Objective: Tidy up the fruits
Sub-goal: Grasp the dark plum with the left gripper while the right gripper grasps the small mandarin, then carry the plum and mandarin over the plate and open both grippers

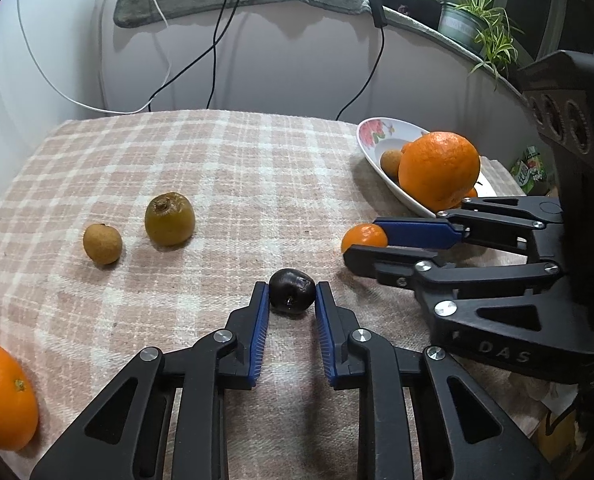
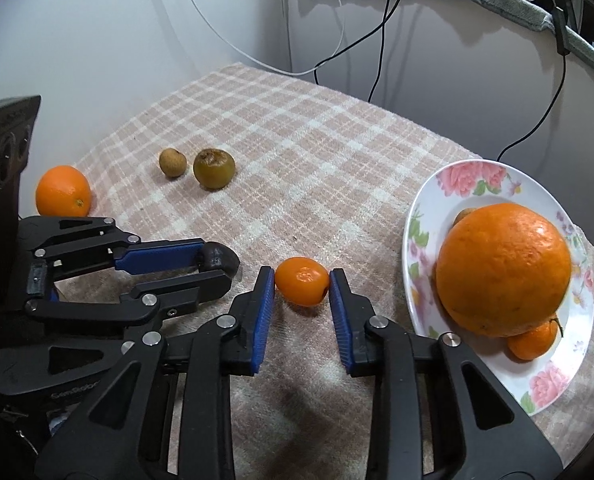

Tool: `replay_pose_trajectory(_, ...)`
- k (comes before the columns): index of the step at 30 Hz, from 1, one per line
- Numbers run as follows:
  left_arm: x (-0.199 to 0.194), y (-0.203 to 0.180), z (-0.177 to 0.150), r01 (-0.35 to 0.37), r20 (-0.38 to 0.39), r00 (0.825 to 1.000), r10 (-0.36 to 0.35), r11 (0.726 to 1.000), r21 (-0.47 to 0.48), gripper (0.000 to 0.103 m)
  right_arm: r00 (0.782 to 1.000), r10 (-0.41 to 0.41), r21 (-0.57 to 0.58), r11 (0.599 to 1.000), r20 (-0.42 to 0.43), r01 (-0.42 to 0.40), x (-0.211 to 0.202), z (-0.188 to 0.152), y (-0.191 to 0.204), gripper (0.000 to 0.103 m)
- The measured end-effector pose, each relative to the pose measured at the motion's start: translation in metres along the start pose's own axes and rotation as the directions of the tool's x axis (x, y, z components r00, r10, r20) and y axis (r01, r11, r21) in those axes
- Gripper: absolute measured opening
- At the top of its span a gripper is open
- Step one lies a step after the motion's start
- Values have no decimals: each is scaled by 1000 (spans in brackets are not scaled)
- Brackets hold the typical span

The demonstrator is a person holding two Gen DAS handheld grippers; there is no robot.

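Observation:
My left gripper [image 1: 291, 291] has its blue pads against both sides of a small dark plum [image 1: 292, 290] resting on the checked cloth; it also shows in the right wrist view [image 2: 217, 261]. My right gripper [image 2: 301, 285] has its pads against both sides of a small mandarin [image 2: 301, 286] on the cloth, seen too in the left wrist view [image 1: 364, 237]. A flowered plate [image 2: 473, 178] at the right holds a big orange [image 2: 503, 268], a small mandarin [image 2: 533, 340] and a brown fruit [image 1: 391, 163].
On the cloth lie a brown longan [image 1: 102, 243], a greenish-brown fruit [image 1: 169, 219] and an orange [image 1: 3, 394] at the left edge. Cables hang down the wall behind. A potted plant [image 1: 471, 20] stands on the ledge.

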State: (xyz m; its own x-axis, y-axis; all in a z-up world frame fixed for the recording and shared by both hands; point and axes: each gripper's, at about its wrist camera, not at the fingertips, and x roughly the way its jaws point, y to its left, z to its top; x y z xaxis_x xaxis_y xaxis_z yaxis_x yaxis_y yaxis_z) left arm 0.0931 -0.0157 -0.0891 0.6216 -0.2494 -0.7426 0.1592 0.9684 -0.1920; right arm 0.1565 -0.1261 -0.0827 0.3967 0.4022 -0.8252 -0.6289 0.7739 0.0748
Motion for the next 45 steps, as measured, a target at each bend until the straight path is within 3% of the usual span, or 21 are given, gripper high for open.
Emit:
replay_pose_trajectory(11,-9,-8,8,19,35,999,-19,1000,2,21,998,3,63,998,66,-7,-36,-9,-18,29)
replay_pose_trajectory(28,-10,-39,27,65,70,995,-67,997,35,21,987,-97,188,980,132,71,-95,-42,-77,29)
replay_pose_trajectory(45,9,-55,62,80,95,992,-85,995,59,21,978,-153,264,958,143,112,-105,-48,-120,29)
